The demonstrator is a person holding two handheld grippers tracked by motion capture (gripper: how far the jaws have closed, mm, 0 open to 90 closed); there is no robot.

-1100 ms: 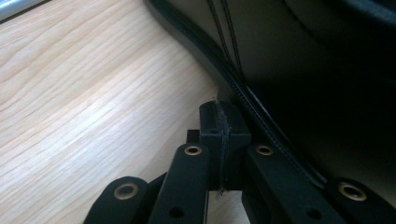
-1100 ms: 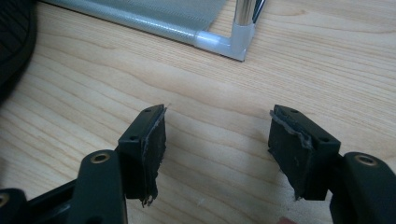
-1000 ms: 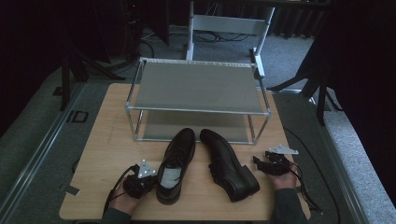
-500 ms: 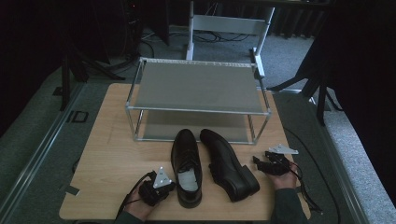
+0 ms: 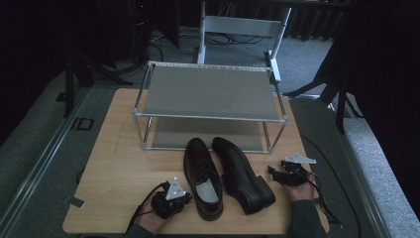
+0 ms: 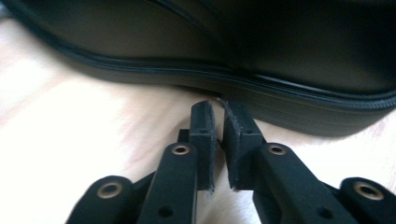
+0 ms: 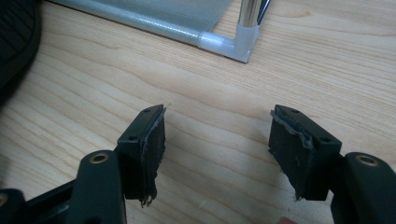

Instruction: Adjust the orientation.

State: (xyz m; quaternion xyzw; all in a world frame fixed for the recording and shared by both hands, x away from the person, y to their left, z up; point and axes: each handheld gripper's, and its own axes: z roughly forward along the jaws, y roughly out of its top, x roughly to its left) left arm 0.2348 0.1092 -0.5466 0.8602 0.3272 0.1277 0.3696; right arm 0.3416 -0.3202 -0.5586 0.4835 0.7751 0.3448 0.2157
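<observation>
1. Two black leather lace-up shoes lie side by side on the pale wooden worktop (image 5: 114, 163), in front of a two-tier metal shoe rack with grey mesh shelves (image 5: 208, 94). The left shoe (image 5: 202, 177) is near the left claw; the right shoe (image 5: 242, 173) is near the right claw.
2. Both shoes run lengthwise from the person toward the rack, toes at the rack and heels at the near edge. The left shoe lies nearly straight, while the right shoe slants, its heel swung out to the right.
3. The left claw (image 6: 215, 109) has its jaws pinched almost together with nothing between them, tips right against the left shoe's sole edge. The right claw (image 7: 217, 135) is spread wide over bare wood, gripping nothing.
4. Risk, as I judge it: with jaws this close, the left claw can only nudge the shoe; a push at the sole edge could skew it into its neighbour.
5. A grip on thin leather alone might slip or let the shoe tip.
</observation>
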